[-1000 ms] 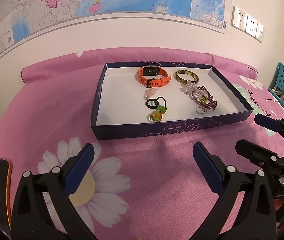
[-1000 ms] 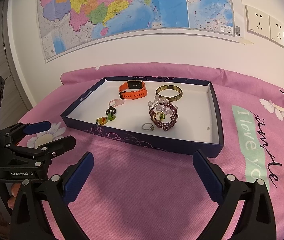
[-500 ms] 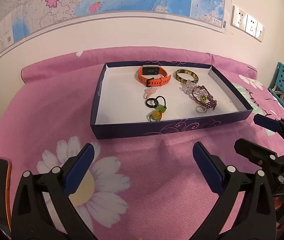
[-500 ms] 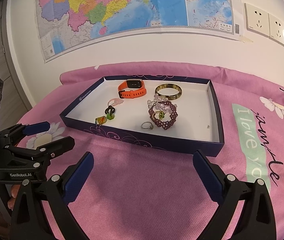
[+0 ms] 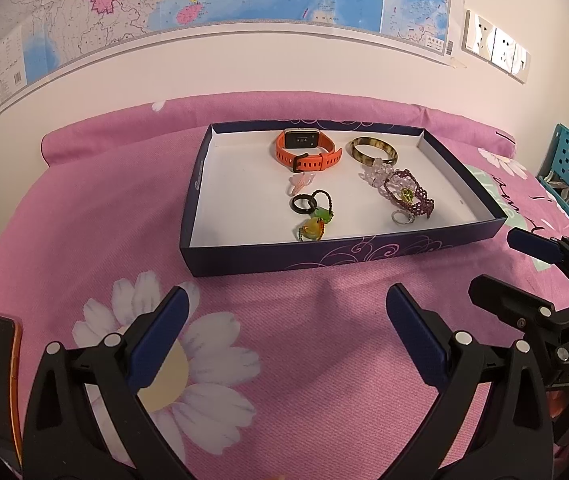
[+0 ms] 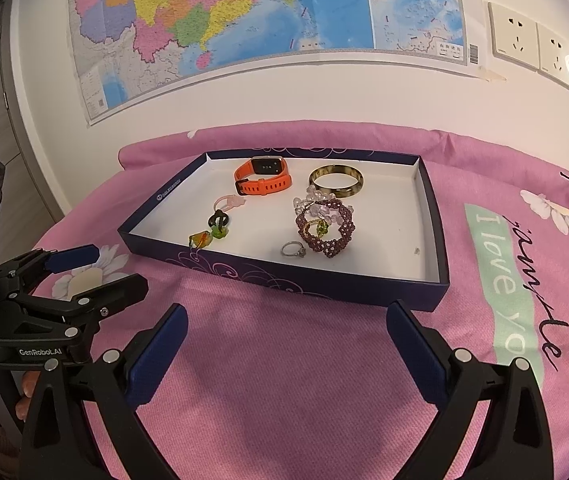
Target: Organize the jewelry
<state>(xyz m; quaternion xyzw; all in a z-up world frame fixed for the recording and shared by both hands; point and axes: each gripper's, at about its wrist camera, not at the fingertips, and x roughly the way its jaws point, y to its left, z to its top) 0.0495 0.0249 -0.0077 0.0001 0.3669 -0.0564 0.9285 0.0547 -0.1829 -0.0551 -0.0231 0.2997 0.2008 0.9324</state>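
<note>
Both my grippers are hanging over the pink flowered cloth (image 5: 276, 344) just short of the tray, nothing in either one. Left gripper (image 5: 284, 322) has its jaws spread wide, and the right gripper (image 6: 284, 334) is the same, wide apart and empty. From the left cam I can see the right one off to the side, and the right cam catches the left one low on its left edge.

The jewelry all sits inside the shallow dark blue tray (image 5: 324, 258), which has a white floor and swirly purple print on the near wall. Back row: an orange watch (image 5: 307, 154) and, just beside it to the right, a tortoiseshell bangle (image 5: 373, 151). In front of the bangle there's a clump of clear pinkish beads (image 5: 374, 172) touching a maroon beaded bracelet (image 5: 408, 196) with something yellow-green in its middle. A small silver ring (image 6: 293, 249) lies right at the near edge of that bracelet. Toward the middle there's a little pink charm (image 5: 301, 182), then a black ring (image 5: 304, 203) on a dark cord, with a green piece and an orange-yellow pendant (image 5: 311, 229) strung close in front of it.

The tray's left part is bare white. Behind it all there's a map (image 6: 244, 20) on the wall and wall sockets (image 6: 540, 46) to the right
</note>
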